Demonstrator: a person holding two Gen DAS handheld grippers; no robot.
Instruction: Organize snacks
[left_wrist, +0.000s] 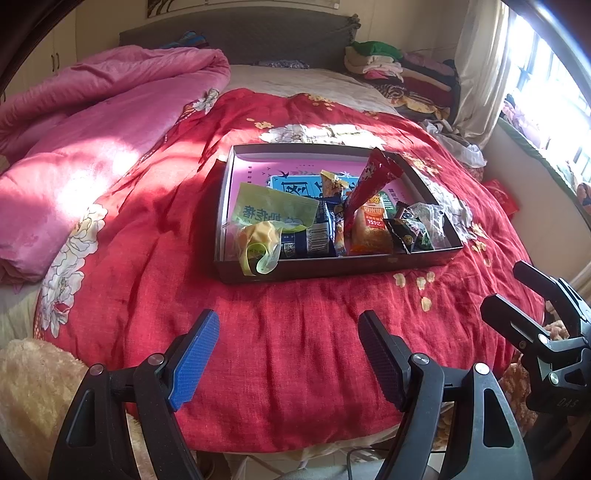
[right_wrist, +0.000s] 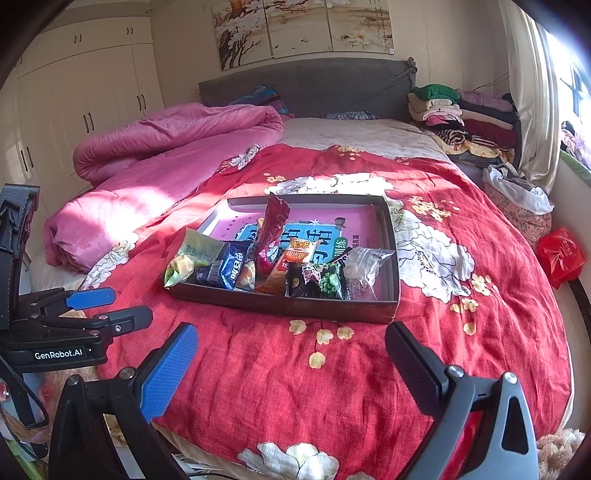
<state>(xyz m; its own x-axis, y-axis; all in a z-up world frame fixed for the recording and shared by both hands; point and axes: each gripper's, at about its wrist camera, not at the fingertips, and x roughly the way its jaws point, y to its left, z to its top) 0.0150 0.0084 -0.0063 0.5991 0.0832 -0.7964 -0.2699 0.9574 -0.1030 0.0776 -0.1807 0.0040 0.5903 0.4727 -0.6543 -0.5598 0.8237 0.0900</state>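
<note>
While both grippers (left (left_wrist: 288, 354), right (right_wrist: 291, 369)) hover empty, jaws apart, off the bed's (left_wrist: 295, 332) near edge | snacks (left_wrist: 325, 221) crowd the box's (left_wrist: 332, 271) near wall | stage: sorted, or awaiting tidying, cannot tell.

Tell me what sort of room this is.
A bedroom in a home, most likely: a bed with a grey headboard and red floral quilt, white wardrobe doors, and folded clothes stacked beside the curtain.
</note>
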